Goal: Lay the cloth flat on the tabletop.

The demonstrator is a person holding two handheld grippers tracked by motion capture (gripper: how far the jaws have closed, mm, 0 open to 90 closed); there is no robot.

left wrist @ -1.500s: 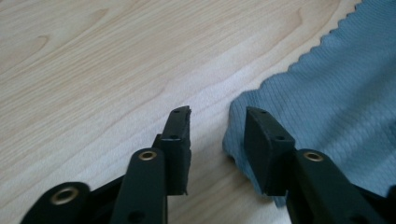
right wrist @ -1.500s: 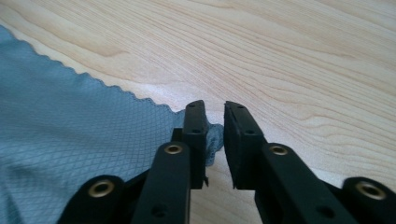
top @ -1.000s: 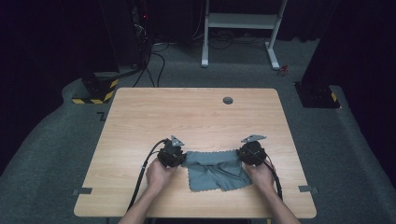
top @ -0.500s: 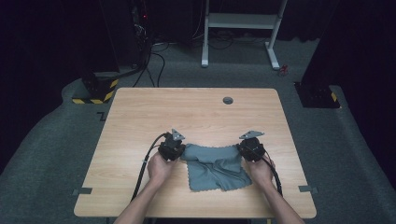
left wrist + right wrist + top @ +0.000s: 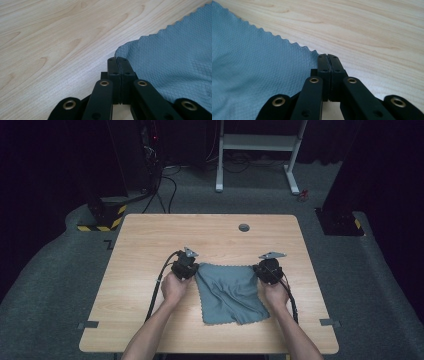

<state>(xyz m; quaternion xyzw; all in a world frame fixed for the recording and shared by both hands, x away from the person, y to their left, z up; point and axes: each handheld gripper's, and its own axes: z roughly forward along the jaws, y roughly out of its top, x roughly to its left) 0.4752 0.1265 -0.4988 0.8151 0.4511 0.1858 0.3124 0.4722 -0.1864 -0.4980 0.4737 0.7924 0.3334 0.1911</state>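
The left gripper (image 5: pixel 117 59) has its jaws pressed flat together, with a corner of the cloth (image 5: pixel 175 57) pinched between them; in the left gripper view the fabric edge runs right into the seam of the jaws and spreads away to their right. The right gripper (image 5: pixel 327 56) is likewise clamped tight, its jaws meeting with no gap, and the cloth's (image 5: pixel 252 65) other far corner comes up to their tips from the left, where it seems to be caught between them. From above, the left gripper (image 5: pixel 186 265) and the right gripper (image 5: pixel 268 267) sit level with each other, each held in a hand, with the cloth (image 5: pixel 227 292) stretched between them along its far edge and lying back toward the person on the table (image 5: pixel 150 235). The cloth is blue-grey, with a fine diamond weave and a small scalloped, pinked edge. Its far edge is fairly straight between the two grippers, while the body carries soft diagonal folds and the near edge lies a little askew, near the person's forearms. A black cable (image 5: pixel 157 287) trails from the left gripper past the left hand (image 5: pixel 173 287). Beyond the grippers, a small round dark grommet (image 5: pixel 244 227) sits near the table's far edge, well apart from the cloth.
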